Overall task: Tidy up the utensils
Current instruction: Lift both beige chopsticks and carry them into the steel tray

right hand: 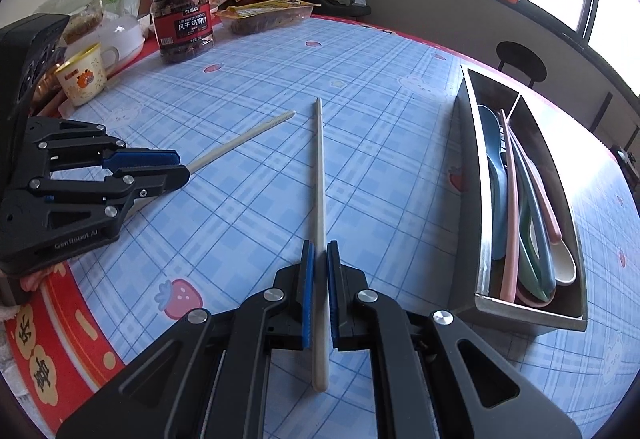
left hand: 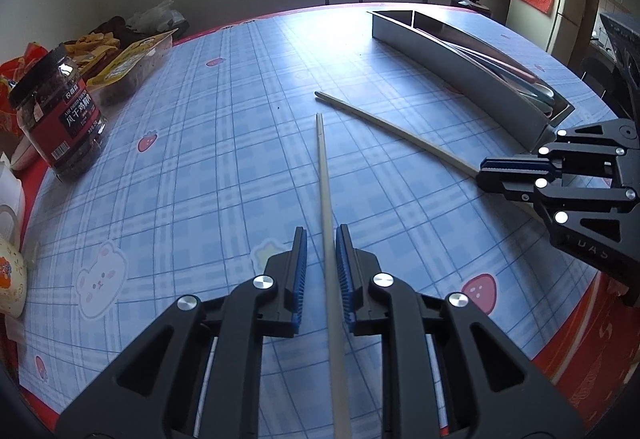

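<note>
We hold two black claws with ribbed blue pads over a round worktop covered in smooth blue plaid sheet printed with strawberries and bears, red at the rim. The left claw stands narrow, its jaws a little apart around a pale, slim, straight chopstick; the stick runs between the pads, touching the right one, with a small gap on the other side, and whether it is truly pinched we cannot tell. The right claw is closed on a second chopstick, pads pressing its thicker end, the thin tip angled away over the sheet. From the right wrist view the first stick's tip looks ridged. To the right sits a long metal tray with straight dull walls and a divider; the near compartment holds matte pastel spoons in blue, pink, green and cream, lying lengthwise and overlapping. The far compartment looks bare as far as we see. At the far left edge stands a clear plastic jar with black lid and red label, full of dark brown pieces, beside a cream mug and crinkled snack bags.
</note>
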Demonstrator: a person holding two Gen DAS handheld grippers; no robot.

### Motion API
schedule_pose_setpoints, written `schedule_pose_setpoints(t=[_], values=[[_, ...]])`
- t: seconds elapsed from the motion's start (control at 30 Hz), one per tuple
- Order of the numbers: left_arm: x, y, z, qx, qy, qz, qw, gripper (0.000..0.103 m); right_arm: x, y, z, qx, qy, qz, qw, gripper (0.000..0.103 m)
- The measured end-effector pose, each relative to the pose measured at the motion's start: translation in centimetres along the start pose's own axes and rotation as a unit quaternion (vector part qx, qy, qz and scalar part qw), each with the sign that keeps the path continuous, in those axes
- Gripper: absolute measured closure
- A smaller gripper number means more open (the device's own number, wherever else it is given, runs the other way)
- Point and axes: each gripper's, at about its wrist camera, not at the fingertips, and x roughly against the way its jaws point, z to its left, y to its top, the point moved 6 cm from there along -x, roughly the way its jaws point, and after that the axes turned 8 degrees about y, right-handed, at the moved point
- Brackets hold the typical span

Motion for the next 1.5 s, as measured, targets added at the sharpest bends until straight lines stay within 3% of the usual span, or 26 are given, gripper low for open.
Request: schedule_pose_setpoints(t=[0.13,0.27,0.5,0.57,0.73,0.9,1.17,1.5], values=[[0.1,0.1,-0.5,-0.018,0.021,-0.004,0.9996,0.085,0.0,0.0,0.2,0.004,-0.005,-0.001,1.0,0.096],[0.2,0.1,-0.8,-0.022,0.018,-0.005,0.9996,0.09,0.0,0.0,0.2,0.007,-0.006,-0.002,1.0,0.096],[-0.1,0.1,1.7,0.043,0.0,0.001,0.9991,0.093,0.9,0.1,0.2,0.007,-0.017,-0.025,1.0,0.096],[0.5,0.1,2.8,0.072,-0.014,-0.013,0.9973,0.093,1.8,0.1,0.2,0.008,-0.024,-0.046,0.999,0.096],[1.7,0.0,4.7,0.12,-0.006,-0.044,0.9918,0.093,2.9,0.2,-0.1,0.004,-0.03,-0.072,0.997,0.096],[2.9,0.0,5.2,0.137,0.001,-0.068,0.9882,0.093,3.4,0.5,0.3,0.014,-0.038,-0.086,0.995,0.096],[3.0,0.0,5.5,0.143,-0.002,-0.073,0.987,0.093,4.8,0.7,0.3,0.009,-0.034,-0.122,0.992,0.096],[2.8,0.7,7.2,0.217,-0.063,-0.052,0.9728,0.093,6.6,0.3,-2.2,-0.057,0.004,-0.166,0.984,0.096]])
